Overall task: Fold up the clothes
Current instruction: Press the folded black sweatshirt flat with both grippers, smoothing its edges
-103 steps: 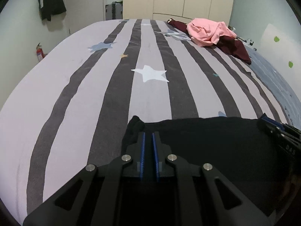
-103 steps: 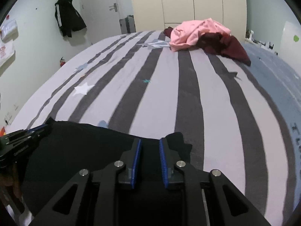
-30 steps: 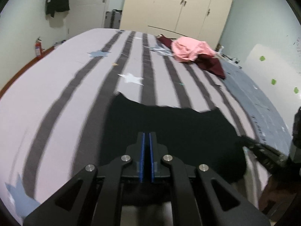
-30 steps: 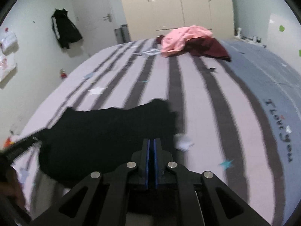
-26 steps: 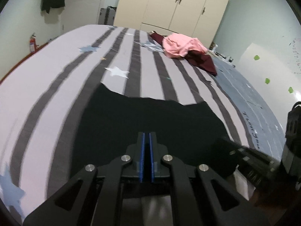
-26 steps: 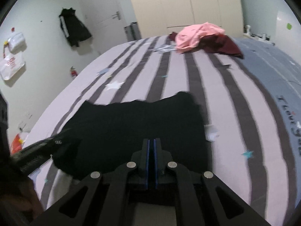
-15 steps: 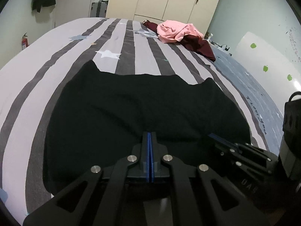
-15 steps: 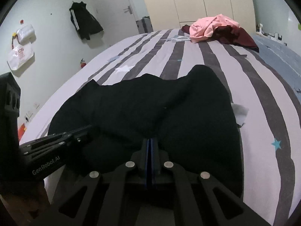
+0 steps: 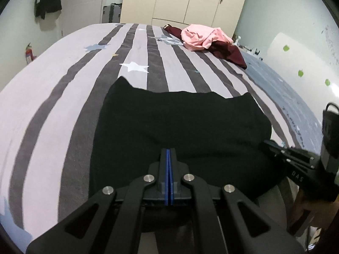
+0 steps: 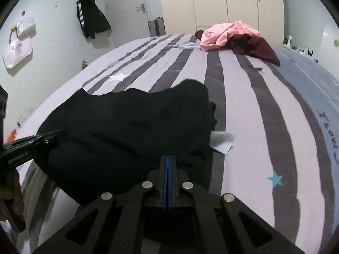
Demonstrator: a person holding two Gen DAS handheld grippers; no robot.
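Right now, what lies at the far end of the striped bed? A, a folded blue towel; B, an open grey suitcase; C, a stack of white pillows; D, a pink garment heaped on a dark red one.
D: the crumpled pink garment rests on the dark red garment near the wardrobe end of the striped bed.

Pale walls [image 10: 53, 67], a cream wardrobe [image 9: 186, 0] behind the striped bed [image 9: 63, 105], a white door [image 10: 131, 10], a dark jacket [image 10: 92, 21] hanging.

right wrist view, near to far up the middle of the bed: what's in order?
right gripper → black garment → striped bed cover → pink garment → wardrobe
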